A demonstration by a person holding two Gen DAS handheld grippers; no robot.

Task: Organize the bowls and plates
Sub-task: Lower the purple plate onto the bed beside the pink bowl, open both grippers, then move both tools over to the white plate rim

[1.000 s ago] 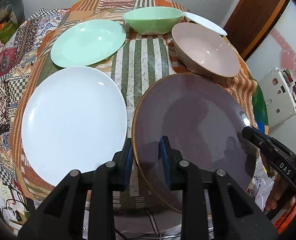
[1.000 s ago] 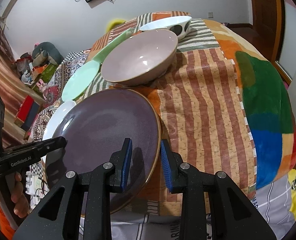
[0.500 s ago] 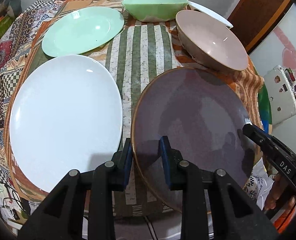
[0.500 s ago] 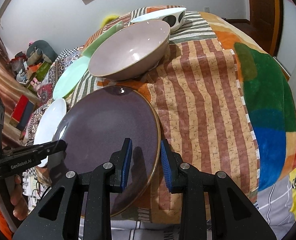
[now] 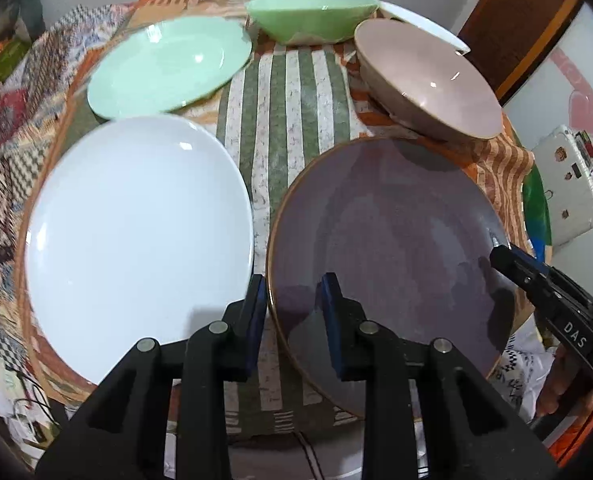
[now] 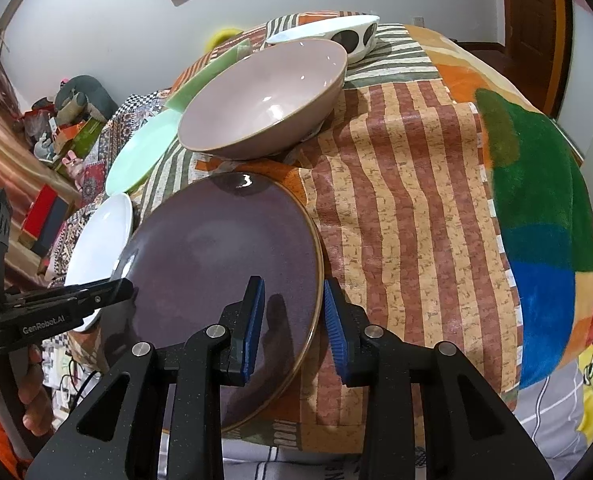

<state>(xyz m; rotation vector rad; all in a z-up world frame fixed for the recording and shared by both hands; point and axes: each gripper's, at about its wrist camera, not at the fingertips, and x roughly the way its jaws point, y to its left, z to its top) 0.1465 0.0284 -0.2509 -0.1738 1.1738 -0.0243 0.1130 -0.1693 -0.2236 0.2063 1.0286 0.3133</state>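
Note:
A purple plate (image 5: 388, 236) with a gold rim lies at the table's near edge; it also shows in the right wrist view (image 6: 220, 264). My left gripper (image 5: 292, 316) straddles its left rim, jaws partly open, one finger each side. My right gripper (image 6: 290, 320) straddles its right rim the same way. A white plate (image 5: 136, 236) lies to the left, a mint plate (image 5: 168, 64) behind it. A pink bowl (image 5: 428, 76), a green bowl (image 5: 312, 12) and a white bowl (image 6: 336, 34) stand at the back.
The table carries a patchwork striped cloth (image 6: 416, 200) that hangs over the near edge. A white appliance (image 5: 568, 184) stands beyond the table's right side. Clutter (image 6: 56, 128) lies on the floor to the left.
Both grippers have moved forward a little along the purple plate's rim. The plate stays on the table and the jaws hold the same width.

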